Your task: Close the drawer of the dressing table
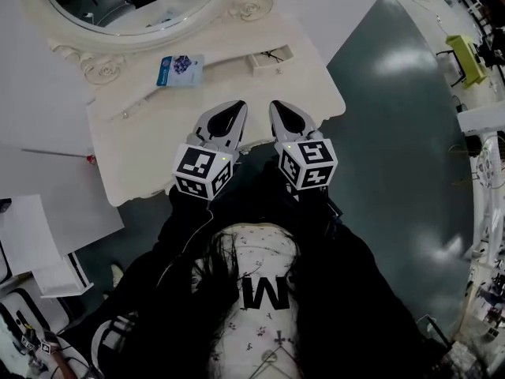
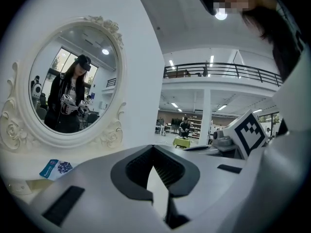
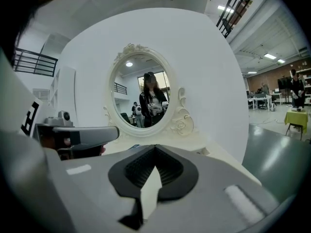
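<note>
Both tools are held side by side over the near edge of the cream dressing table (image 1: 150,144), the left gripper (image 1: 235,110) and the right gripper (image 1: 280,110) pointed toward the oval mirror in a carved cream frame (image 1: 142,10). In each gripper's own view the jaws are seen clenched tip to tip, with nothing caught between them. The small cream drawer (image 1: 270,57) is made out clearly only in the head view: it stands pulled out below the mirror frame at the far right of the tabletop, ahead of the right gripper and untouched by it. A blue-and-white flat packet (image 1: 180,68) lies to its left, and is also caught low at the left of the left gripper view. That view alone shows the right gripper's black-and-white marker cube (image 2: 250,132) and, reflected in the mirror, a person holding both grippers. The grey polished floor (image 1: 394,133) beside the table is shown in the head view.
</note>
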Action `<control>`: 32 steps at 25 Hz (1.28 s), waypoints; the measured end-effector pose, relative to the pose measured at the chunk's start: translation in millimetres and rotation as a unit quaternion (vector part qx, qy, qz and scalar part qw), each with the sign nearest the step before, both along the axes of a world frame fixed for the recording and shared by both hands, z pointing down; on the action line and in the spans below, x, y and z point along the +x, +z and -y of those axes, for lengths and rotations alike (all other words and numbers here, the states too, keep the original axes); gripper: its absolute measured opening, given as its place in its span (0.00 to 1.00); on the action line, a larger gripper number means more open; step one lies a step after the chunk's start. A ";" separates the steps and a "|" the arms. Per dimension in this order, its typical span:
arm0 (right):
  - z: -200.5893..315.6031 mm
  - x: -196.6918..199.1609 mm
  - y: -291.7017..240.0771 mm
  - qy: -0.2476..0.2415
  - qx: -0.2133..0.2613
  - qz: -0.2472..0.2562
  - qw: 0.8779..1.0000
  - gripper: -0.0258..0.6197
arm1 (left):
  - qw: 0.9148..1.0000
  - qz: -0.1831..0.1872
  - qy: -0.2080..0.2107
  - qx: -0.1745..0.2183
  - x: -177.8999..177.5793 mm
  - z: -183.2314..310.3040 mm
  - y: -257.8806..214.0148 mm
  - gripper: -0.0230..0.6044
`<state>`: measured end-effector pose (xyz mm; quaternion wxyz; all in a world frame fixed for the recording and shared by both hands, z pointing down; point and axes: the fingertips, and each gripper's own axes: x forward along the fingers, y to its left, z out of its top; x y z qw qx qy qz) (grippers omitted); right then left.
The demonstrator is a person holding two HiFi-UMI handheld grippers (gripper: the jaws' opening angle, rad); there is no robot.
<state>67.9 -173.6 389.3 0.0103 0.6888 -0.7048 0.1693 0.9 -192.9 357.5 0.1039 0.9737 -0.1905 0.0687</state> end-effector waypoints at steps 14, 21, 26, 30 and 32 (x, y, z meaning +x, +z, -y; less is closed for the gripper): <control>69.3 81.9 29.4 -0.077 -0.030 0.007 0.997 0.05 | 0.995 0.037 -0.092 -0.005 71.2 53.9 17.7 0.04; 78.9 106.3 58.6 -0.097 -0.052 0.003 0.994 0.05 | 0.991 0.055 -0.121 -0.016 89.4 62.6 31.7 0.04; 81.9 119.8 91.1 -0.113 -0.070 -0.031 0.991 0.05 | 0.989 0.063 -0.135 -0.020 99.9 63.4 39.4 0.04; 82.5 124.7 120.8 -0.133 -0.093 -0.040 0.986 0.05 | 0.987 0.068 -0.147 -0.024 105.4 63.6 44.9 0.04; 85.9 126.5 135.1 -0.136 -0.106 -0.033 0.984 0.05 | 0.985 0.072 -0.153 -0.026 105.3 62.4 47.2 0.04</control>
